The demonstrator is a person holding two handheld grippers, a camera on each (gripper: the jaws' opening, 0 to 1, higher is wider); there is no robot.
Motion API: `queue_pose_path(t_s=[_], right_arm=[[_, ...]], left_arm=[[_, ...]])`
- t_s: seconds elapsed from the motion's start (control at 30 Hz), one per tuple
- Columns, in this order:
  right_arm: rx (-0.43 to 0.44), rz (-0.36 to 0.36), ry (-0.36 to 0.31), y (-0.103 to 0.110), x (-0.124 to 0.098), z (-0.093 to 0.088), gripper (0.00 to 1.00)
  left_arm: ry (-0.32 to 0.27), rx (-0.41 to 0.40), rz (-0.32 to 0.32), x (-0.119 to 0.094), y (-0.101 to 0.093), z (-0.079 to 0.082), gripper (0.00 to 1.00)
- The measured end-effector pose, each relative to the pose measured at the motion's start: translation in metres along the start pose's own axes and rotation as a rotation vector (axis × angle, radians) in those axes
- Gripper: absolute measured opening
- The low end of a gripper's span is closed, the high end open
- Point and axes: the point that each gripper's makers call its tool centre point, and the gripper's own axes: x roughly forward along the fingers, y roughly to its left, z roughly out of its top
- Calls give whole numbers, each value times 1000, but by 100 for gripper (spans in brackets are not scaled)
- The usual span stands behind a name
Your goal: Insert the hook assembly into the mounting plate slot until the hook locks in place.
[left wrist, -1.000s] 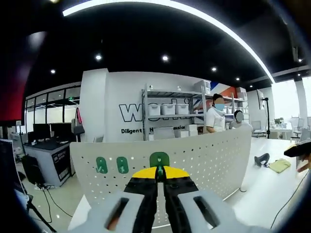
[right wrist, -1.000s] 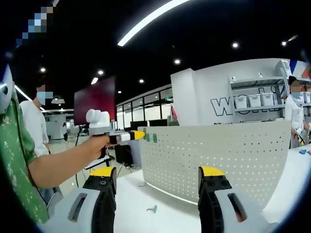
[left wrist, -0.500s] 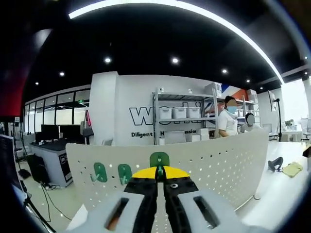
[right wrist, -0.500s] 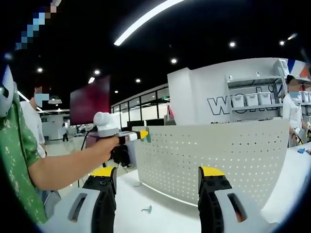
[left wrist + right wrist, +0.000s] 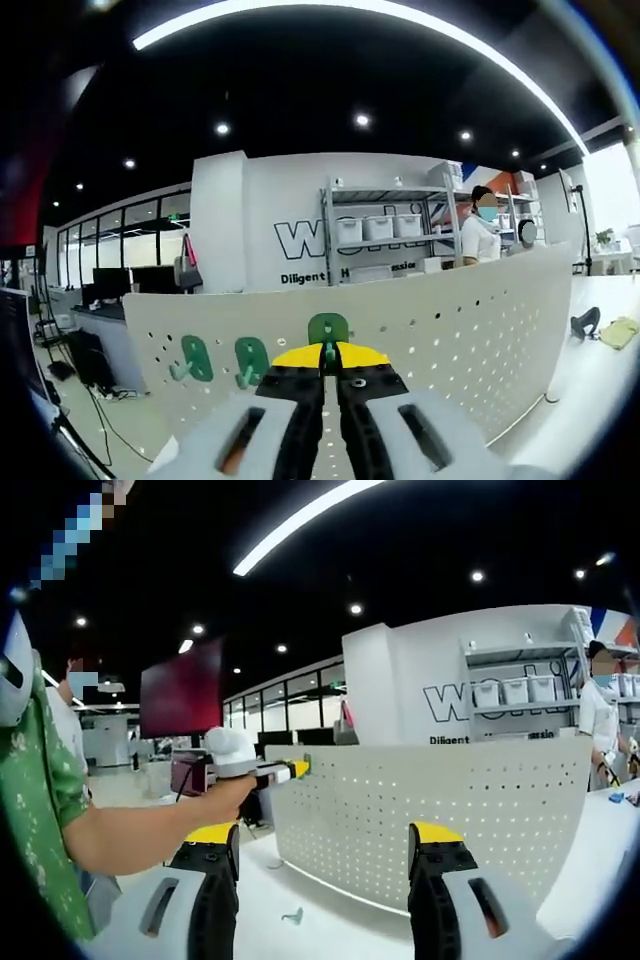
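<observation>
Hook (image 5: 327, 329) base hidden btwn left tool (image 5: 324, 362) tips.

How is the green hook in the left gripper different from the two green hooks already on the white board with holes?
The held hook sits pinched between the shut tips of the left gripper; the two hung hooks hang on the pegboard, touched by nothing. The held hook shows just its rounded top; the hung hooks show their curled prongs too. All three are the same green, with rounded tops.
</observation>
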Motion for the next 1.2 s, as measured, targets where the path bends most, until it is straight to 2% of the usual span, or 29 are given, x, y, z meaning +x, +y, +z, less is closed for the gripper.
queue_pose_path(t_s=[0.17, 0.5, 0.9, 1.2], right_arm=[[-22, 11, -1, 5, 2, 5, 71], [-81, 16, -19, 10, 7, 17, 73], [-85, 13, -20, 6, 7, 19, 73], [-86, 16, -26, 6, 9, 21, 72]], left_arm=[[17, -6, 7, 6, 3, -8, 3], [16, -26, 17, 9, 6, -10, 3], [22, -54, 34, 13, 9, -15, 3], [20, -46, 38, 15, 9, -16, 3]])
